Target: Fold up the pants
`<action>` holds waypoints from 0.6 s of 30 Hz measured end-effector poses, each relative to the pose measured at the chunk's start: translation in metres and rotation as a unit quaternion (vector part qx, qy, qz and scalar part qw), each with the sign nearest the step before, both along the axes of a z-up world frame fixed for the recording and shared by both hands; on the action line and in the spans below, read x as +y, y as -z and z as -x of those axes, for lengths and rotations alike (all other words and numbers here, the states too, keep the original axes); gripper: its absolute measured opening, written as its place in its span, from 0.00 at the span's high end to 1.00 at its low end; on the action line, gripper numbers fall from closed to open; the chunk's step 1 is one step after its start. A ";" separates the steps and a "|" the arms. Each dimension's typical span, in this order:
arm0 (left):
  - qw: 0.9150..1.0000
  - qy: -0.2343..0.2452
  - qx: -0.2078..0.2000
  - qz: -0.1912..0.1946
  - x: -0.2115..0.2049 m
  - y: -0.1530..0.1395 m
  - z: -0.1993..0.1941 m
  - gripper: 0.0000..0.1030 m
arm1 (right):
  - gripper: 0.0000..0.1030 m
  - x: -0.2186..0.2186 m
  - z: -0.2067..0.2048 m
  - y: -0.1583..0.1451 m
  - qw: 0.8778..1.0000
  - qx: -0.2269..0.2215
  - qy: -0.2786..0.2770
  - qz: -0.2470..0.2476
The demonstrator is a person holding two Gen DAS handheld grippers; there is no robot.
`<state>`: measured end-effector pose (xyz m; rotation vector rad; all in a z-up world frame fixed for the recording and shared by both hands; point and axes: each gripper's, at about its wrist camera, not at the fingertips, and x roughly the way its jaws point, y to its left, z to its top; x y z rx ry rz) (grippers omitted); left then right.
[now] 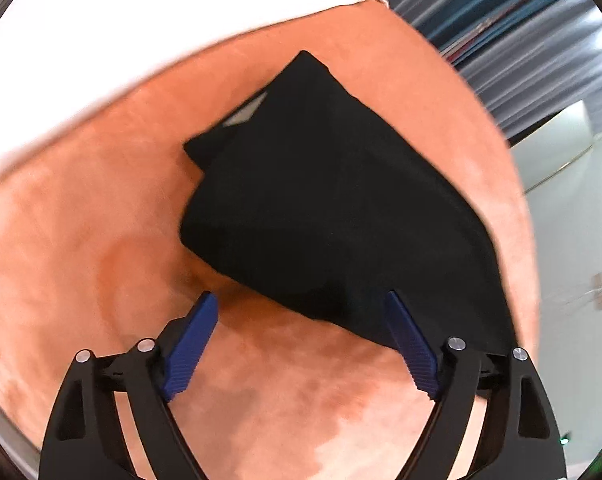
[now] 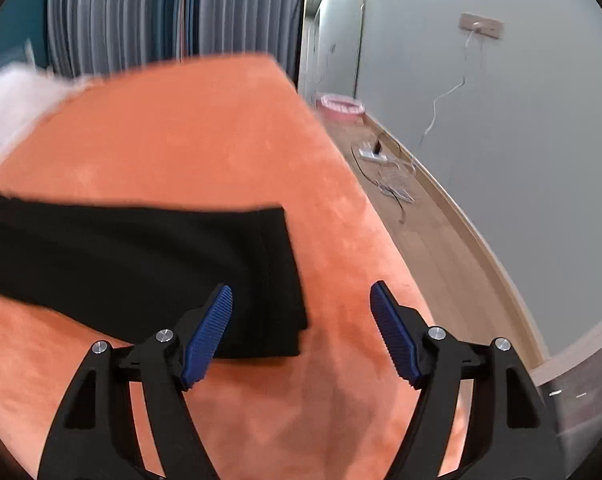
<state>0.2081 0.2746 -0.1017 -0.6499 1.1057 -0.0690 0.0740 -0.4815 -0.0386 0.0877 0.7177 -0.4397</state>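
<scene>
Big orange blanket covers pretty much the whole work surface, kind of a plush, blotchy fabric, and it fills most of both wrist views. At its far edge there's a white sheet, and behind that some grey vertical curtains. On the right side, in the right wrist view, you can see a pale grey wall and a wooden floor with a white power strip and loose cables lying on it, plus something pink and round farther back, too blurry to say what it is.

The black pants lie on the orange blanket, already folded into a compact bundle, flat and not in either gripper's grasp. A bit of grey label or lining peeks out at one end.

The left gripper has its blue pads spread wide, nothing pinched; the near edge of the pants sits just past its tips. The right gripper is likewise spread apart and empty, its left pad over the pants' corner, its right pad over bare blanket.
</scene>
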 end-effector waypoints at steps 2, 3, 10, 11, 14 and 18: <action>0.999 -0.017 0.004 0.045 0.005 0.008 0.001 0.19 | 0.32 0.009 0.014 -0.010 0.999 -0.027 0.015 -0.018; 0.998 -0.026 0.004 0.058 0.007 0.011 0.000 0.23 | 0.32 0.016 0.019 -0.012 0.998 -0.044 0.020 -0.043; 0.998 0.002 -0.035 0.043 0.009 -0.013 -0.025 0.94 | 0.32 0.075 0.022 -0.017 0.985 -0.089 0.012 -0.148; 0.998 0.012 -0.060 0.033 0.009 -0.027 -0.026 0.94 | 0.32 0.087 0.021 -0.016 0.986 -0.084 0.002 -0.144; 0.993 0.022 -0.115 -0.008 0.026 -0.063 -0.024 0.92 | 0.32 0.119 0.017 -0.017 0.985 -0.082 -0.023 -0.150; 0.991 -0.006 -0.006 -0.137 0.051 -0.010 -0.043 0.98 | 0.30 0.147 0.003 -0.005 0.989 -0.053 -0.042 -0.135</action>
